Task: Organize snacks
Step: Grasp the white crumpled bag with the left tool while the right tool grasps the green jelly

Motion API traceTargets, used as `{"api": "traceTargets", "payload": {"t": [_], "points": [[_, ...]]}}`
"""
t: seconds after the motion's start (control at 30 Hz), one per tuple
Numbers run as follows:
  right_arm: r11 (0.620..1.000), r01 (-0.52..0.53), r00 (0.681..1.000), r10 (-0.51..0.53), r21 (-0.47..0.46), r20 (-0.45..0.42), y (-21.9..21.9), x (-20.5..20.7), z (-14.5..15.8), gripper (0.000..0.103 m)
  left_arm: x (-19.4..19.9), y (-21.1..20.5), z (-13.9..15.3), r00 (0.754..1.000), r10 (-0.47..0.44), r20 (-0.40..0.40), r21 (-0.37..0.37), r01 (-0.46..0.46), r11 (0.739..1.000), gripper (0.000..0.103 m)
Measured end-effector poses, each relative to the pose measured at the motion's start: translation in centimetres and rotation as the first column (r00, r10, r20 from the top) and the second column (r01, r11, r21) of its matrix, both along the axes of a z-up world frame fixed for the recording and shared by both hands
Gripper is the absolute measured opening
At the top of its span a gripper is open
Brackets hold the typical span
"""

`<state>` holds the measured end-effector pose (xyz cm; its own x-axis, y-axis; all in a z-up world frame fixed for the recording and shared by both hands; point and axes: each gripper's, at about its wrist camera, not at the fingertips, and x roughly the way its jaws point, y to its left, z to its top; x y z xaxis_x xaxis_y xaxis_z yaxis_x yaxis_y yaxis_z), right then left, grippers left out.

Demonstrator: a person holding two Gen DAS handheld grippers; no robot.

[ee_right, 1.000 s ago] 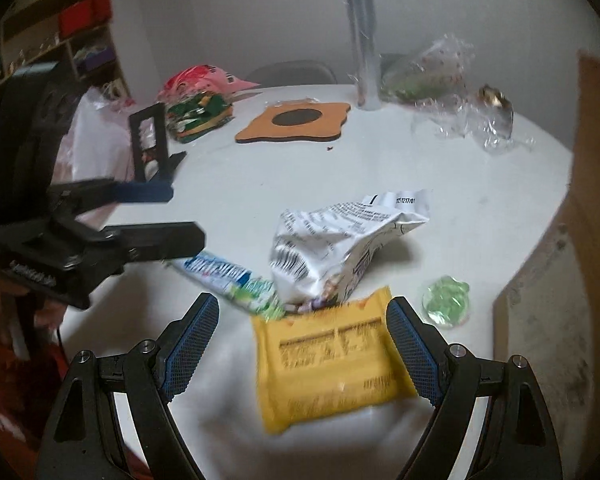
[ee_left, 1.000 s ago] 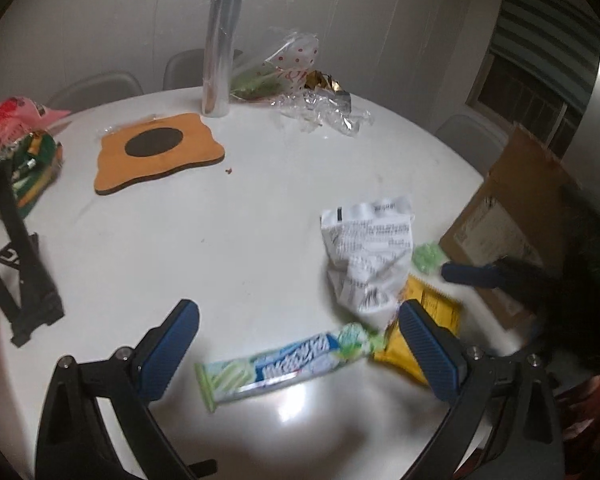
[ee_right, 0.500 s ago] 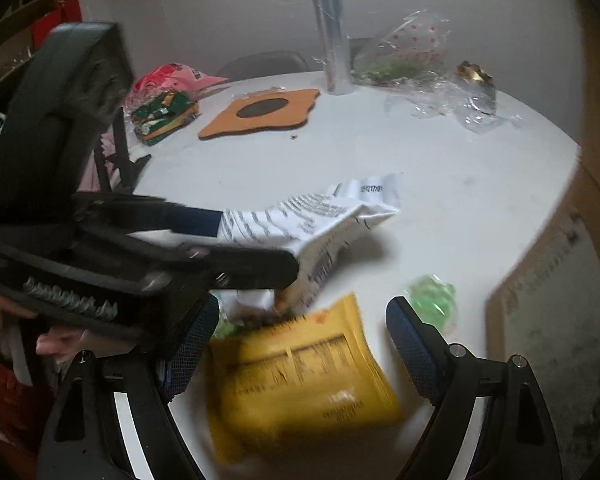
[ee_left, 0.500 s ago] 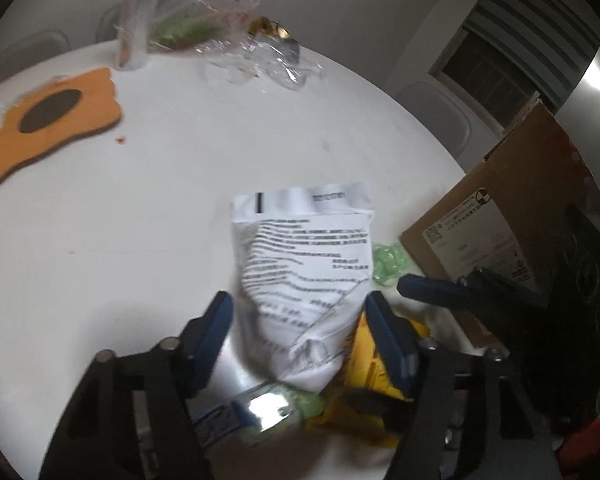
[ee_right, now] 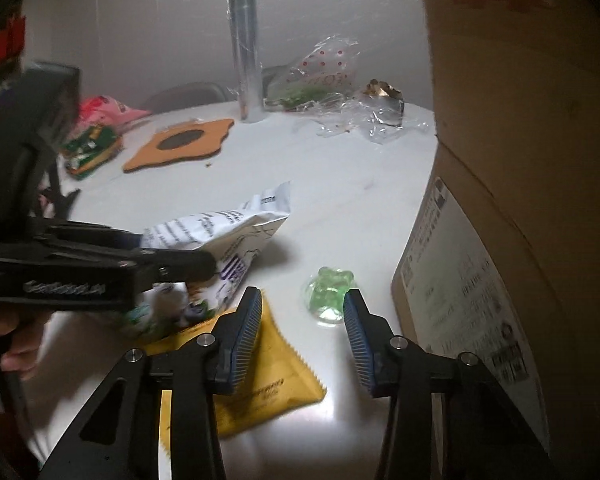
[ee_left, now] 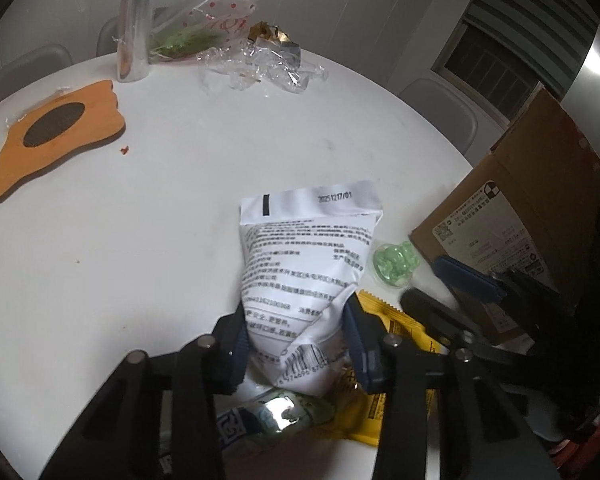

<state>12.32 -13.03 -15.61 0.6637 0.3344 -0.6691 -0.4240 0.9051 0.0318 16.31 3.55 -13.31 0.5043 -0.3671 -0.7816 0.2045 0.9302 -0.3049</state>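
White table (ee_left: 148, 208); cardboard box (ee_left: 540, 208) at 3 o'clock edge. White snack bag (ee_left: 304, 264) centre, left gripper (ee_left: 298, 346) jaws just closing, clamped on its lower end. Yellow packet (ee_right: 268, 372) under right gripper (ee_right: 300, 336); jaws just closing, apart, pads clear of packet. Green candy (ee_right: 330, 294) at 12 o'clock of right gripper.

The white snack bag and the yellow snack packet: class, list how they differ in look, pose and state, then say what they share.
1. The white snack bag is white with black print; the yellow snack packet is yellow with a zigzag edge.
2. The white bag is puffy and raised at an angle; the yellow packet lies flat on the table.
3. The left gripper is clamped on the white bag; the right gripper only straddles the yellow packet's corner.
Both are sealed snack packs.
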Motion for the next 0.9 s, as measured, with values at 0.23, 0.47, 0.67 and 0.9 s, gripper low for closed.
{"api": "traceTargets", "payload": {"t": [0.23,0.47,0.67,0.9], "points": [[0.997,0.055,0.998,-0.056,-0.055,-0.009,1.0,1.6,-0.7,0.033,-0.7,0.8,0.3,1.0,0.027,0.016,-0.015,-0.026,1.0,0.037],[0.992,0.072,0.997,-0.074,-0.103,-0.018,1.1,2.8,-0.5,0.022,-1.5,2.6,0.5,0.997,0.078,0.021,-0.024,-0.077,0.997,0.037],[0.995,0.011,0.999,-0.015,-0.099,-0.037,2.0,3.7,-0.5,0.027,-1.9,3.8,0.4,0.994,0.112,0.017,-0.015,-0.112,0.994,0.037],[0.995,-0.052,0.997,0.048,-0.088,-0.055,2.9,4.5,-1.1,0.027,-1.3,3.6,0.2,0.992,0.122,0.0,0.003,-0.122,0.992,0.04]]}}
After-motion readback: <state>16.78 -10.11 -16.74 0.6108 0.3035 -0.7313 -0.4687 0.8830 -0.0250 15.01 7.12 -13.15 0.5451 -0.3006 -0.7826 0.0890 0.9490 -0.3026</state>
